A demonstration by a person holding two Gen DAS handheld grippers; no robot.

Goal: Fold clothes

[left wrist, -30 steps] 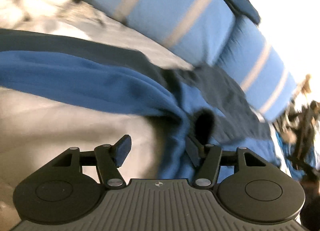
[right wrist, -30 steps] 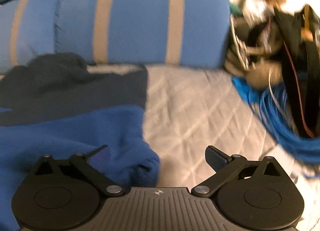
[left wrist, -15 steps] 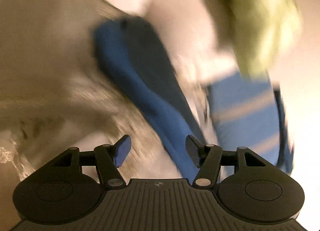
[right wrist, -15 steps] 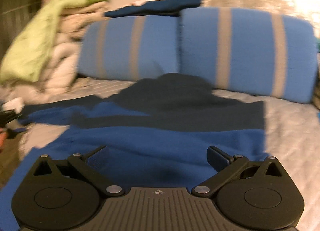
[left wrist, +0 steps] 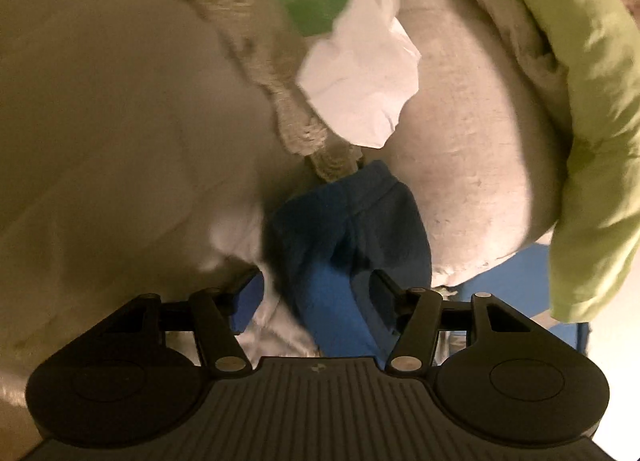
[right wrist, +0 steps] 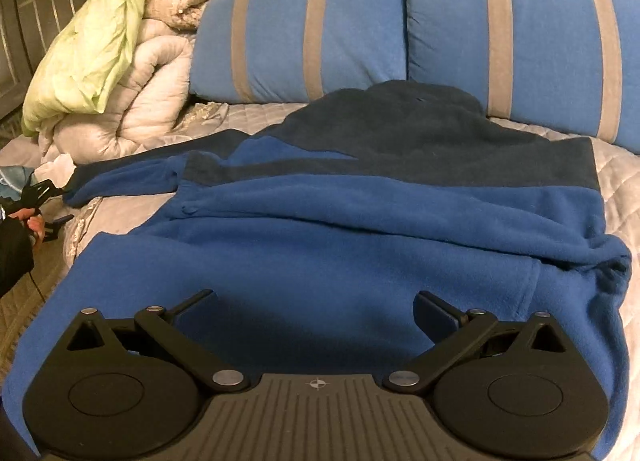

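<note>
Blue fleece jacket with a dark navy yoke [right wrist: 360,229] lies spread on the quilted bed [right wrist: 612,181], filling mid-frame just beyond the released right tool [right wrist: 316,307]. Its sleeve cuff [left wrist: 344,229] sits between the left tool's [left wrist: 316,293] closing jaws, not yet pinched.

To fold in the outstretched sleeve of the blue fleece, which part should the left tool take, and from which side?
Probably the cuff end of the sleeve, from straight behind its tip. The sleeve lies stretched away from the blue fleece over the quilted bedcover, so its free end gives an edge to pinch. The left tool already straddles it, jaws closing, pads not yet pressing.
</note>
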